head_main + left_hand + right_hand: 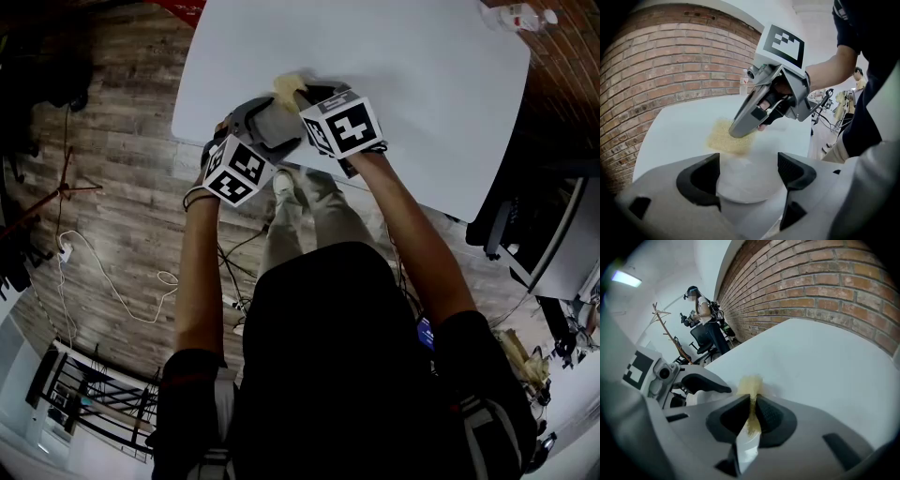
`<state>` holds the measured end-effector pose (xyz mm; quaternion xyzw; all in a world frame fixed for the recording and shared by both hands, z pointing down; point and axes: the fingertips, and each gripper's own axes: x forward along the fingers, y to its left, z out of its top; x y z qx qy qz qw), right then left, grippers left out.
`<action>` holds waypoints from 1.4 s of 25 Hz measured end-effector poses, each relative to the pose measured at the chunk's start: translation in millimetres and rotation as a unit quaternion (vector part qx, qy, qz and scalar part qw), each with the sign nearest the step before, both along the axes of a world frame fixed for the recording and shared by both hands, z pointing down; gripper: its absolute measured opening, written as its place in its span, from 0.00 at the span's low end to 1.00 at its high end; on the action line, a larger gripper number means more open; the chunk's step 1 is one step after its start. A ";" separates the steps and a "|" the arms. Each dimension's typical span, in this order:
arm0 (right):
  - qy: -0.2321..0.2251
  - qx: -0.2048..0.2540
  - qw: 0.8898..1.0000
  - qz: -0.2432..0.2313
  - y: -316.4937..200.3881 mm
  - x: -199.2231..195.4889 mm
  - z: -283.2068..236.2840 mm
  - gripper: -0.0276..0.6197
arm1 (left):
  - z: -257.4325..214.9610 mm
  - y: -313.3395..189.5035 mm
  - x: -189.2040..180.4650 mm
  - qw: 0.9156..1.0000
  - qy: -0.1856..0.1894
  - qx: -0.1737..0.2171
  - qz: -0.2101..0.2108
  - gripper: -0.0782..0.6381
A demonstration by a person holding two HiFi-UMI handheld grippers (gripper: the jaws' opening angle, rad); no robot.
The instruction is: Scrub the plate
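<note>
Working at the near-left edge of the table, head view: left gripper sits low and toward me, right gripper just beyond it, sponge poking out ahead. Left gripper view: my jaws stand either side of the plate, pads against its rim, so I judge it gripped; plate lies flat and holds nothing I can see. Sponge is at its far rim, right gripper slanting down from upper right. Right gripper view: jaws clenched on the sponge, edge-on, long axis along the jaws. Plate lies leftward, toward me; next stroke should draw back across it.
</note>
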<state>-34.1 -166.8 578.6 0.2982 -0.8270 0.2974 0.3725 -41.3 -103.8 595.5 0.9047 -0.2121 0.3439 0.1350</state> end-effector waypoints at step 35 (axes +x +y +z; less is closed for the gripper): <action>0.011 0.004 0.999 0.044 -5.0 51.4 -6.2 0.11 | -3.0 2.0 0.2 1.000 0.002 0.001 0.002 0.62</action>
